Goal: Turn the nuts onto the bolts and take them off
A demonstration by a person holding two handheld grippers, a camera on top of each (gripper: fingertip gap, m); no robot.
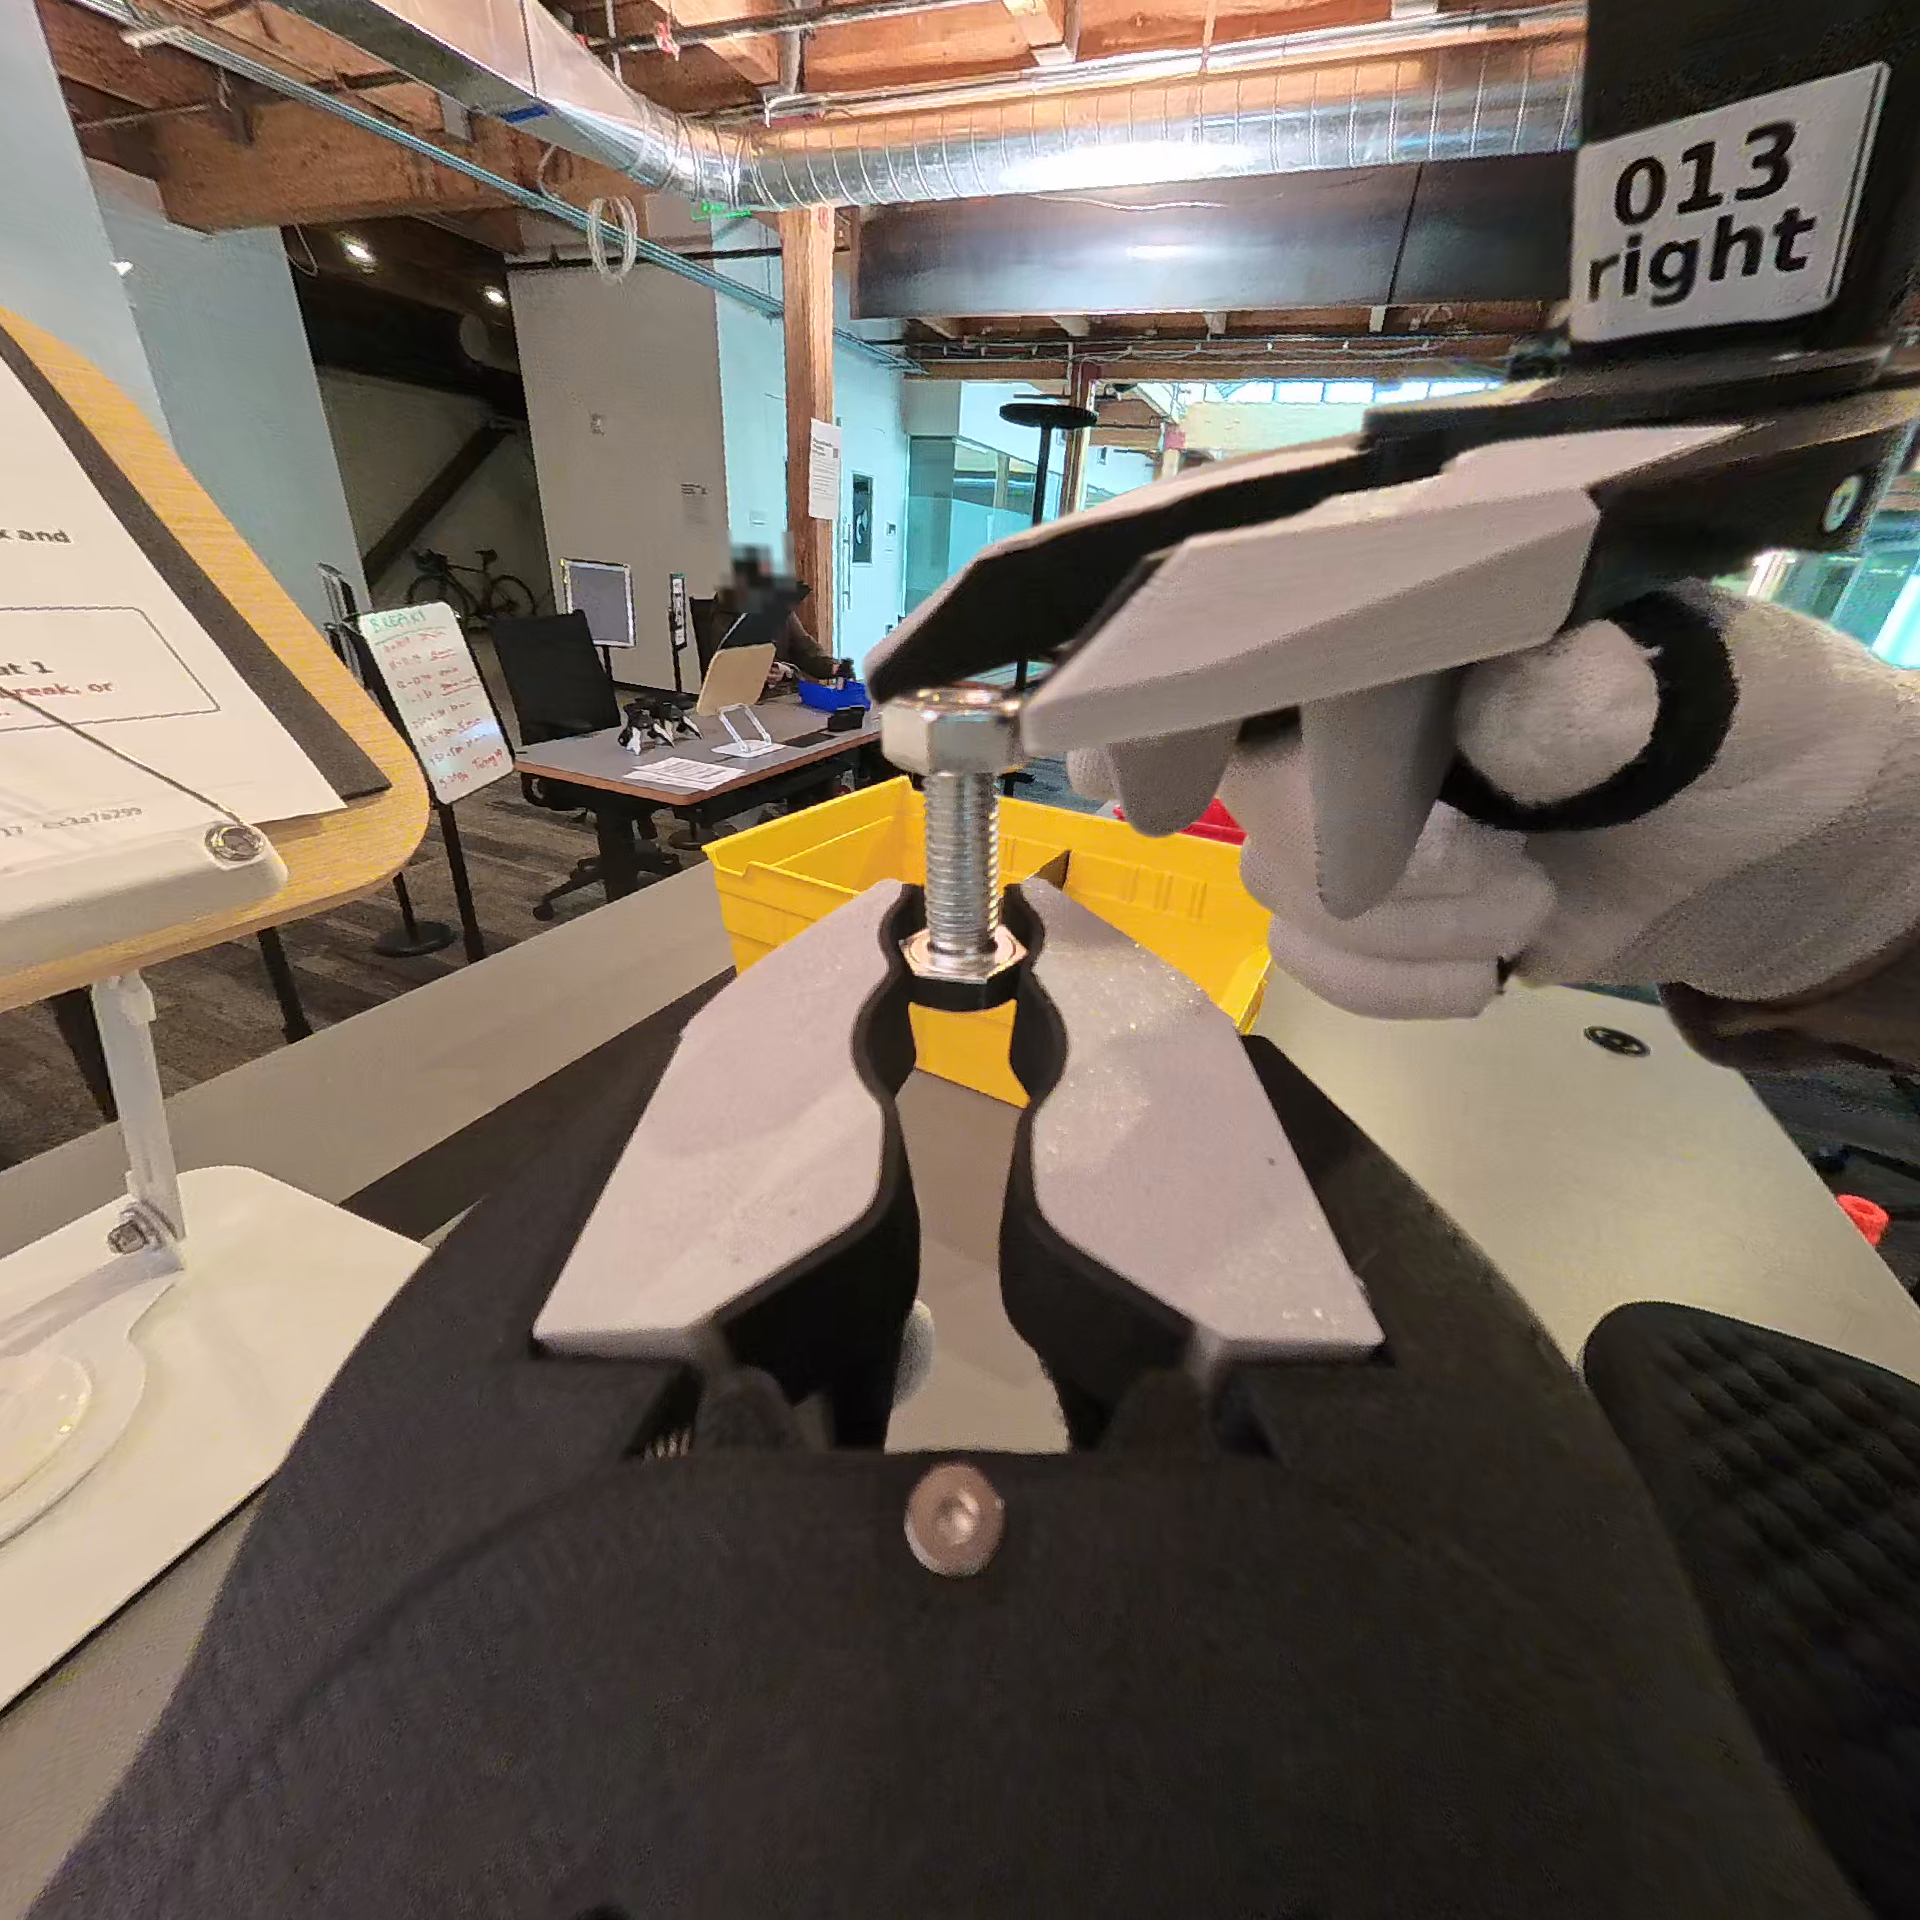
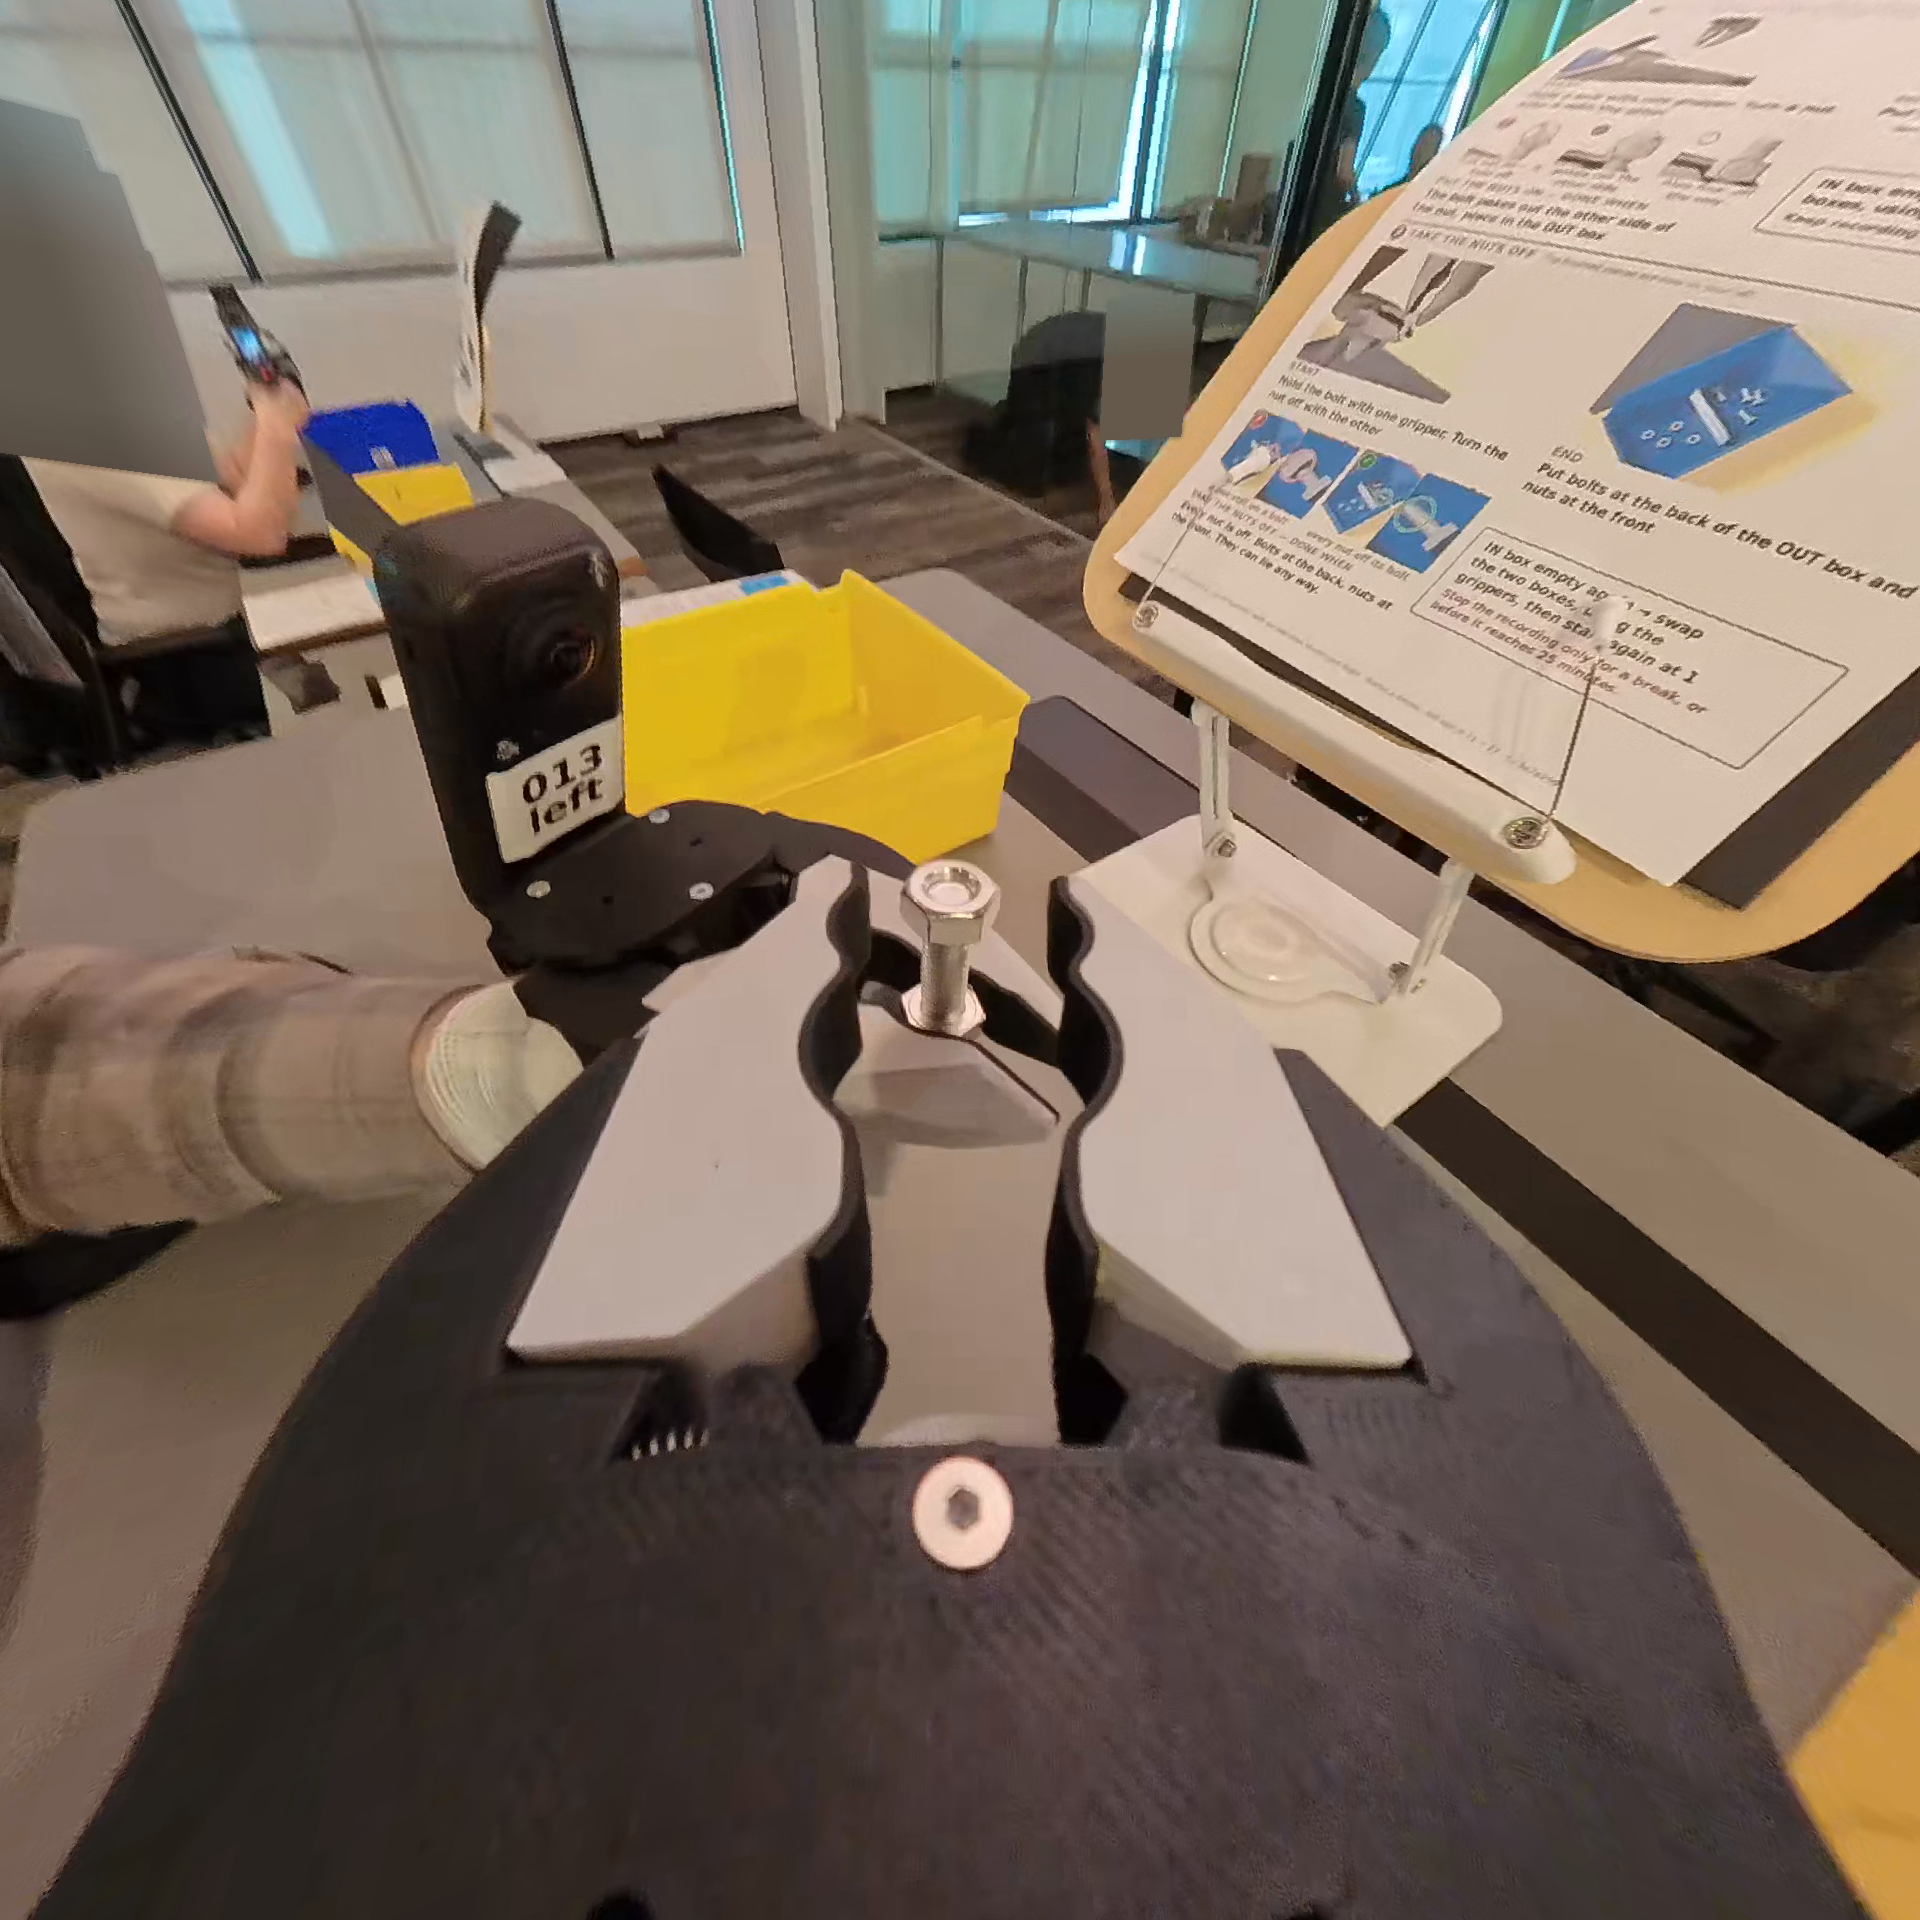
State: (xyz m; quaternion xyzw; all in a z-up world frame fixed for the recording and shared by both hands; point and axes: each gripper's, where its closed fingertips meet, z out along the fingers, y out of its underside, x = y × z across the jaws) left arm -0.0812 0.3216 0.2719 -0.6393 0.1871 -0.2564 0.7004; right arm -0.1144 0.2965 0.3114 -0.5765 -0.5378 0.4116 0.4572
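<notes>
Left gripper [image 1: 961, 940] clenched on nut [image 1: 963, 958], bolt [image 1: 961, 831] upright through it. Right gripper [image 2: 951, 914] spread either side of the bolt head, released, coming in from 2 o'clock in left view. Yellow bin [image 2: 831, 707] at 12 o'clock behind bolt, visible part holds nothing. Table [image 1: 1558, 1143] edge at 3 o'clock. White labels on both grippers; instruction sheet on stand [image 2: 1351, 997] at 2 o'clock in right view.
</notes>
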